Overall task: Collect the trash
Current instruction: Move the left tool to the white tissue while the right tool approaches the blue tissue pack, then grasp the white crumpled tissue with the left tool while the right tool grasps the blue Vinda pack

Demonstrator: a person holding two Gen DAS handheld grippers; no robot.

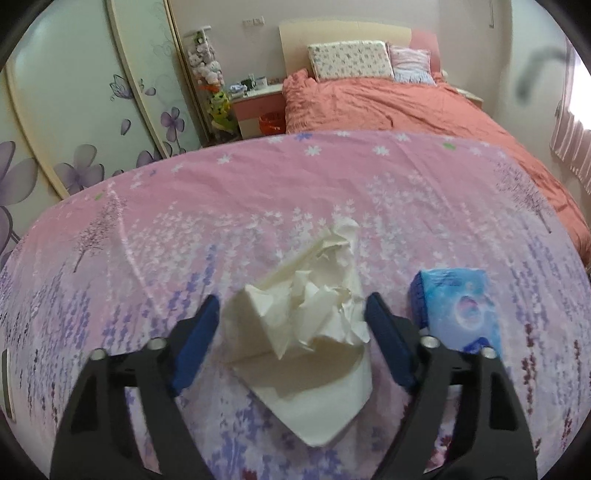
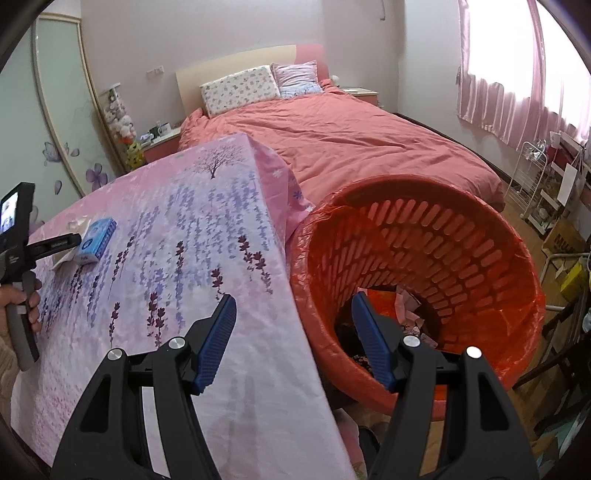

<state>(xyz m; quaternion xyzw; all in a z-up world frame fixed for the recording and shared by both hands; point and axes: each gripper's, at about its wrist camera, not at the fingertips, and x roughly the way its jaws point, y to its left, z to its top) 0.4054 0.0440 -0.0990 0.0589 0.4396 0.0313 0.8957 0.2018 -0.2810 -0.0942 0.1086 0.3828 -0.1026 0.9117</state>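
Left gripper (image 1: pixel 291 325), jaws apart, straddles the crumpled tissue (image 1: pixel 314 317) on the desk (image 1: pixel 184 221), poised to clamp; right gripper (image 2: pixel 293 338), likewise apart and empty, waits near the red trash basket (image 2: pixel 480 236).

I am in a bedroom with pale pink walls (image 2: pixel 229 29). Ahead of me stands a bed (image 2: pixel 351 136) with a coral cover and two pillows (image 1: pixel 351 61) against a beige headboard (image 1: pixel 343 31). On the left is a wardrobe (image 1: pixel 74 110) with purple flowers on its doors, and a nightstand (image 1: pixel 256 107) beside the bed. On the right, bright daylight comes through pink curtains (image 2: pixel 517 81). The floor (image 2: pixel 517 192) is wooden
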